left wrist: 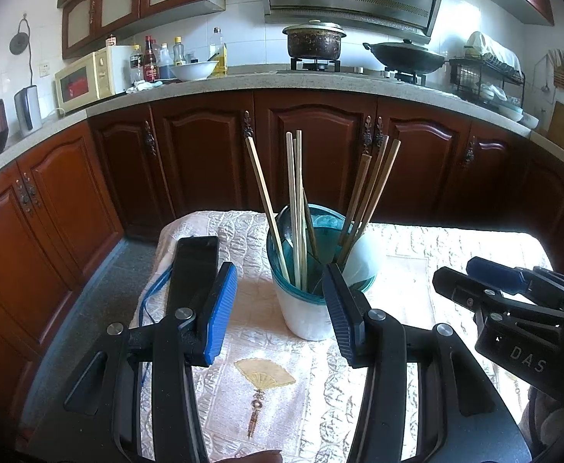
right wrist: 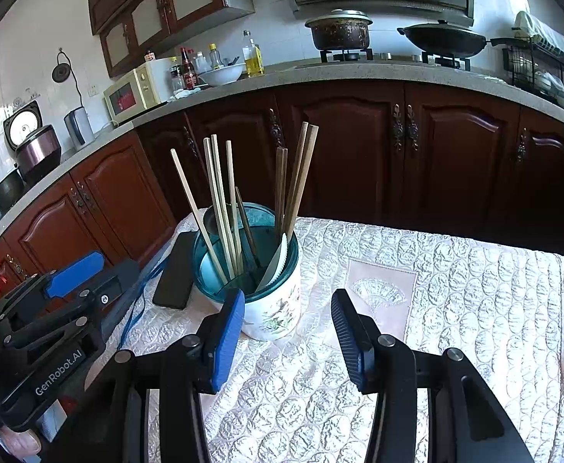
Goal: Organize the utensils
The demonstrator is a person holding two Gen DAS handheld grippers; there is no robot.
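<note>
Two grippers are hovering over the quilted table (right wrist: 474,289): the left gripper (left wrist: 280,308) is gaping empty before the utensil holder (left wrist: 305,308) bristling with chopsticks (left wrist: 295,208), while the right gripper (right wrist: 287,332) is spreading empty beside it.

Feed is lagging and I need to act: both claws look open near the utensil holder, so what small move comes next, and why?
Probably ease the left claw forward around the utensil holder to steady it: both claws are open and empty, and the chopsticks already stand inside.
</note>
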